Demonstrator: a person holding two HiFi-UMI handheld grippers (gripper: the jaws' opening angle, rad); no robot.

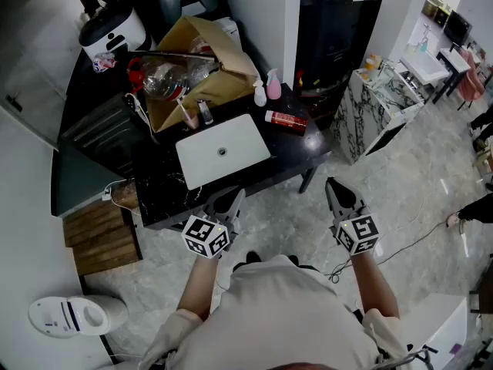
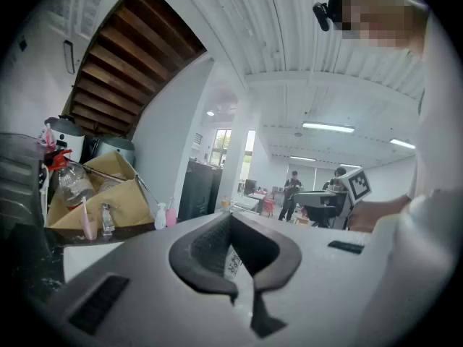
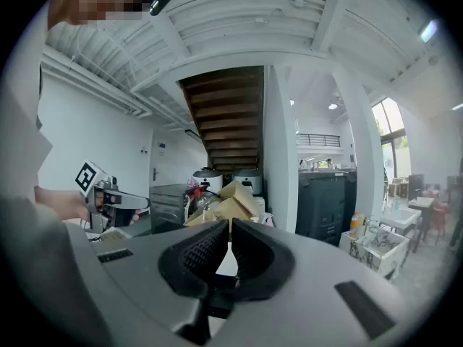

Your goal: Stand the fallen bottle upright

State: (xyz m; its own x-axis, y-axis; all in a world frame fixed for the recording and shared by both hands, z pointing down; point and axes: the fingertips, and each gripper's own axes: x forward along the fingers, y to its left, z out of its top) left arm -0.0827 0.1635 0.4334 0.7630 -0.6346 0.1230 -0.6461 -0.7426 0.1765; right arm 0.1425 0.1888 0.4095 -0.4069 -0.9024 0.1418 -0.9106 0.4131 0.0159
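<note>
A red bottle with a white cap (image 1: 286, 119) lies on its side near the right end of the black table (image 1: 308, 149). Behind it a pink bottle (image 1: 273, 85) and a small white spray bottle (image 1: 259, 93) stand upright; both also show in the left gripper view, the pink bottle (image 2: 171, 215) beside the white one (image 2: 160, 216). My left gripper (image 1: 229, 204) (image 2: 231, 217) is held before the table's front edge, jaws together and empty. My right gripper (image 1: 339, 195) (image 3: 229, 224) hovers over the floor right of the table, shut on nothing. Neither gripper touches the bottle.
A white board (image 1: 223, 150) lies mid-table. Behind it an open cardboard box (image 1: 202, 68) holds a clear plastic bottle (image 1: 164, 79). A black cabinet (image 1: 337, 21) and a marble-patterned stand (image 1: 377, 99) are to the right. A wooden step (image 1: 100, 237) sits at the left.
</note>
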